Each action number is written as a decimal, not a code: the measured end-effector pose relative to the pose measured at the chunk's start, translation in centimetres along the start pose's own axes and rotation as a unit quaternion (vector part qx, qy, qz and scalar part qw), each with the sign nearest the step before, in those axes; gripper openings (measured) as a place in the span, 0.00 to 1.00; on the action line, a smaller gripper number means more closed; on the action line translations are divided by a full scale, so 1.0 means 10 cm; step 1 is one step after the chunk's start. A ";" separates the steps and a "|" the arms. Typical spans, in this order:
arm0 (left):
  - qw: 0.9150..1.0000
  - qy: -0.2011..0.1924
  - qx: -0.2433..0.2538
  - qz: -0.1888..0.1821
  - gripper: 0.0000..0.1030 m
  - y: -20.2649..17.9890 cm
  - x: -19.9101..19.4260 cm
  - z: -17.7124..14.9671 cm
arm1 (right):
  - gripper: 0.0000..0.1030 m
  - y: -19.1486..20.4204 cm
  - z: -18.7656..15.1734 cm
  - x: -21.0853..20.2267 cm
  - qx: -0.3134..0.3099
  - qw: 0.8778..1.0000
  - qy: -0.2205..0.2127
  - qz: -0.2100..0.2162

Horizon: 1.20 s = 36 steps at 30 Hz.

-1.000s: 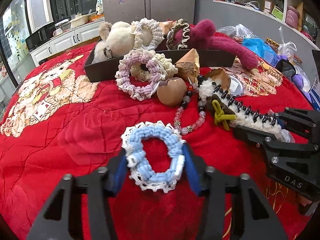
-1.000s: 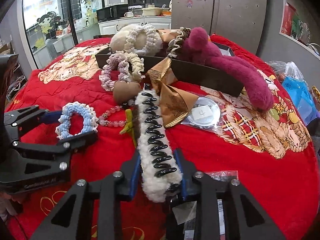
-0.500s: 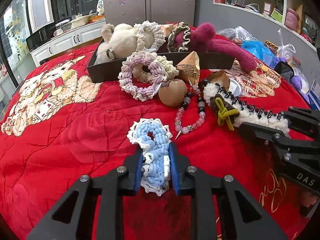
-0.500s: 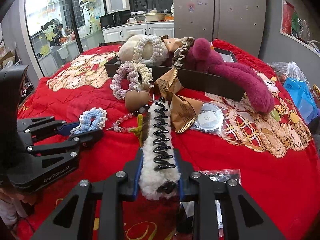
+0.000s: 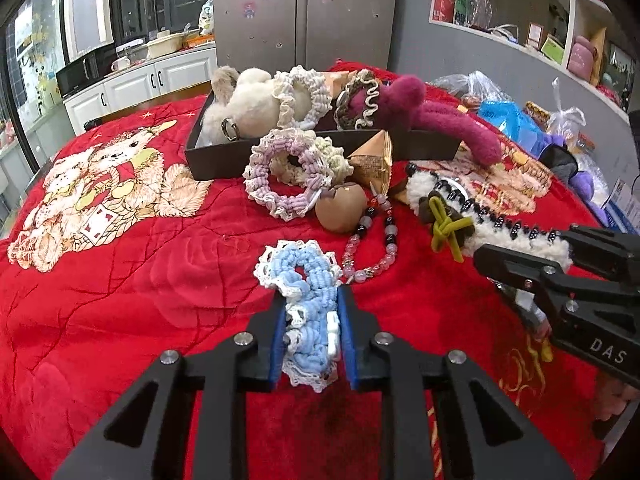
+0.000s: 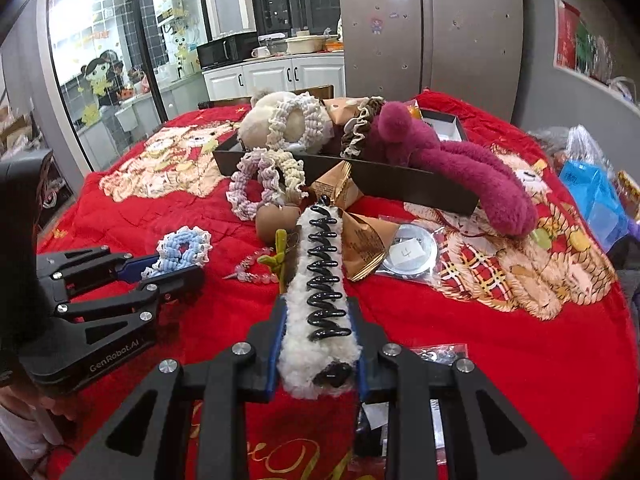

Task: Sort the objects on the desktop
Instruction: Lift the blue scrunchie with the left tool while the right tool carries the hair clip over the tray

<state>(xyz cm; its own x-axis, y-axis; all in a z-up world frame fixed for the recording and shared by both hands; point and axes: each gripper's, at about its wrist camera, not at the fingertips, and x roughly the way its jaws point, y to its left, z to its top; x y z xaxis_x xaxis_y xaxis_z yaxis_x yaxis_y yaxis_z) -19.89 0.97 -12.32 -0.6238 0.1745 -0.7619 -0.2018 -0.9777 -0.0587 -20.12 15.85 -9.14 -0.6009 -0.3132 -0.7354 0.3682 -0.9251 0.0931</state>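
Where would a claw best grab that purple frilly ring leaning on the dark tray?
Probably the lower front arc of the purple scrunchie, coming from the near side. It leans against the tray, so that soft band faces forward with its hole open; one finger could slip inside.

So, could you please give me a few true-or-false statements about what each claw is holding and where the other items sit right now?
1. The left claw is shut on the blue scrunchie. True.
2. The right claw is open and holds nothing. False: it is shut on the fluffy white hair clip with black teeth.
3. The magenta plush toy lies wholly inside the dark tray. False: its long part hangs over the tray's front wall onto the red cloth.
4. The purple scrunchie leans against the tray's front wall, outside it. True.
5. The bead bracelet lies on the cloth beside the blue scrunchie. True.
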 end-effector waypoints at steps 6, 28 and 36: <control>1.000 -0.011 -0.001 -0.005 0.23 -0.01 -0.16 0.04 | 0.27 0.04 0.04 -0.10 -0.001 1.000 -0.007 -0.002; 0.999 -0.035 0.006 -0.011 0.23 -0.09 -0.44 0.45 | 0.27 0.19 0.27 -0.41 -0.013 0.999 -0.035 -0.001; 0.999 -0.038 0.010 -0.012 0.23 -0.05 -0.36 0.90 | 0.27 0.13 0.54 -0.32 -0.011 0.999 -0.039 -0.014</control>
<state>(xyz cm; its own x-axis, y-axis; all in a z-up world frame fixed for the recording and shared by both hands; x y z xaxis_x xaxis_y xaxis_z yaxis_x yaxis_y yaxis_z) -24.28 1.90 -3.73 -0.6732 0.2077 -0.7097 -0.2327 -0.9705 -0.0633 -21.60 14.52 -3.06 -0.6644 -0.3045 -0.6825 0.3654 -0.9290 0.0588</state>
